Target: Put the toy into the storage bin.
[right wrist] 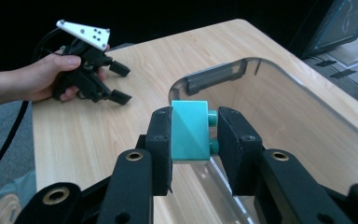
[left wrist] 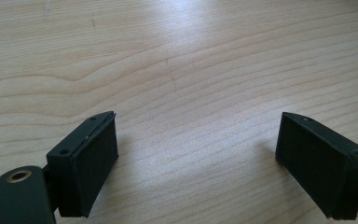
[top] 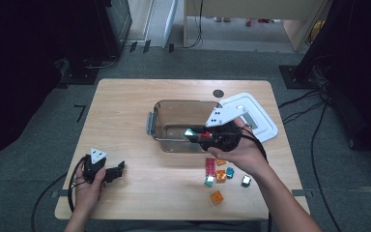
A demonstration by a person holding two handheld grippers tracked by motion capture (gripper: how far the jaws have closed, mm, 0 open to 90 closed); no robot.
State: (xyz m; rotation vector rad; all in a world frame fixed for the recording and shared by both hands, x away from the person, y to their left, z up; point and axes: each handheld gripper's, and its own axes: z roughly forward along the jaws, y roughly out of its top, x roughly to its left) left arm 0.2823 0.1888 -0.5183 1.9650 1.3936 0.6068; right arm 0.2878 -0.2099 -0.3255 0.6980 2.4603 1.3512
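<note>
Teal block point(right wrist: 189, 130) clamped in your right gripper point(right wrist: 195, 135), above the near rim of the clear container point(right wrist: 279, 112).

Your right gripper's jaws are closed on the teal block from both sides, studs facing the right jaw. The container interior beyond the rim is unobstructed; its white lid point(top: 257, 116) lies just beside the far right wall. Loose blocks point(top: 218, 175) sit on the table point(top: 125, 121) near your right forearm. Your left gripper point(top: 107, 173) rests well apart at the near left, jaws wide apart over bare wood, holding nothing.
</note>
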